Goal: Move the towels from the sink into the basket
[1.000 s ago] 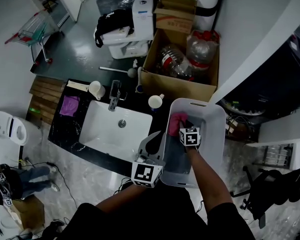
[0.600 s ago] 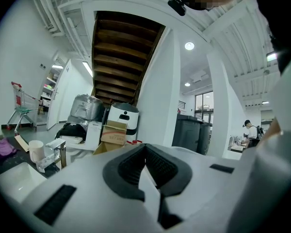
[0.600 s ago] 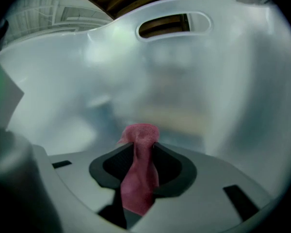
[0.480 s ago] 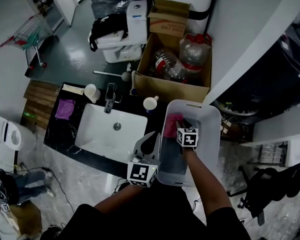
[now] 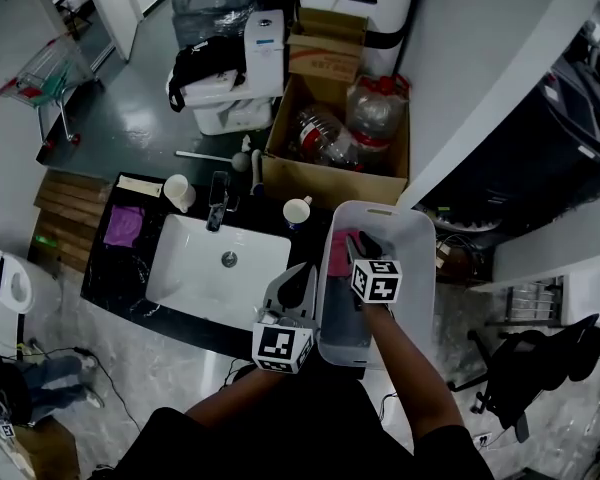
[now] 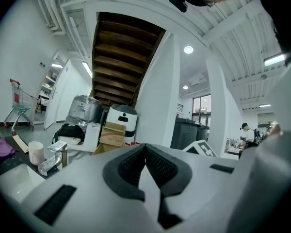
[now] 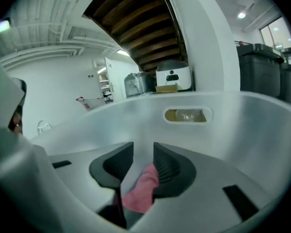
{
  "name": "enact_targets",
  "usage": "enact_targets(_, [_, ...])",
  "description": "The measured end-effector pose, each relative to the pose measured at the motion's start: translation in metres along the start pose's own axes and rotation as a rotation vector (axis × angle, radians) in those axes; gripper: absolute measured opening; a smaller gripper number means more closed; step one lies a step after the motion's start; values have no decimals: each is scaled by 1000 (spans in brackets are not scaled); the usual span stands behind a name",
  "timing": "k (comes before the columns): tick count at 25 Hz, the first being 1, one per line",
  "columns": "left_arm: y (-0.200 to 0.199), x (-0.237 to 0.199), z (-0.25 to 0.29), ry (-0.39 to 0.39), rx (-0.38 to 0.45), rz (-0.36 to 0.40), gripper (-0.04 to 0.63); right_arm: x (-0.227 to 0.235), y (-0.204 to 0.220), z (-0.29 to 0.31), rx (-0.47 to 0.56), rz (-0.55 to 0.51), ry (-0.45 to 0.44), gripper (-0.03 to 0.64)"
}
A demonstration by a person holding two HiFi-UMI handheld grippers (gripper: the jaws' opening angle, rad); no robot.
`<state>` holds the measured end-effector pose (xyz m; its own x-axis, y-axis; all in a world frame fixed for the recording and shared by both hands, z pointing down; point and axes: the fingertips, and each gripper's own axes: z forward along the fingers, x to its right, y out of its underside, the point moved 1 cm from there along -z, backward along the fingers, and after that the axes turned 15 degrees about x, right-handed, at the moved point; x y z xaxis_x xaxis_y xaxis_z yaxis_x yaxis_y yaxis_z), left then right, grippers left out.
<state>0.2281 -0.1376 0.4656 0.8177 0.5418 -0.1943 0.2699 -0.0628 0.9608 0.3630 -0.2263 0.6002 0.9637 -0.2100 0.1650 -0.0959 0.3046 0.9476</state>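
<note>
Place: an open, workshop-like hall in which a washstand is set up.
Washstand: a white sink [image 5: 195,268] and faucet [image 5: 218,200] are set into a free-standing black countertop [image 5: 110,273].
Clutter: a cardboard box [image 5: 330,173] of plastic bottles, a shopping cart [image 5: 48,76] and grey bins [image 6: 186,132] are kept nearby.
Overhead: a stair underside [image 6: 121,57] is seen.

From the head view, my right gripper [image 5: 363,245], its jaws just opened and standing apart, and my forearm cover much of the basket [image 5: 421,268] floor. A dark grey patch [image 5: 342,318] beside my forearm could be cloth or shadow; I cannot tell. Through the gap between those jaws the pink towel [image 7: 141,187] shows, its lower end lost behind the gripper's body. Far beyond my left gripper [image 6: 144,147], a person [image 6: 243,130] is too small to make out.
</note>
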Motion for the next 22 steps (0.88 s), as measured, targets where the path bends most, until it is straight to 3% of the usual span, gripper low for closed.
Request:
enact_targets(4, [-4, -5, -6, 18, 0, -11, 12, -26, -34, -18, 80, -53, -1, 129])
enact_targets(14, [-24, -26, -18, 69, 31, -53, 12, -51, -90, -88, 260, -14, 199, 37])
enact_targets(22, [-49, -38, -29, 137, 44, -105, 12, -123, -115, -106, 332, -32, 146, 29])
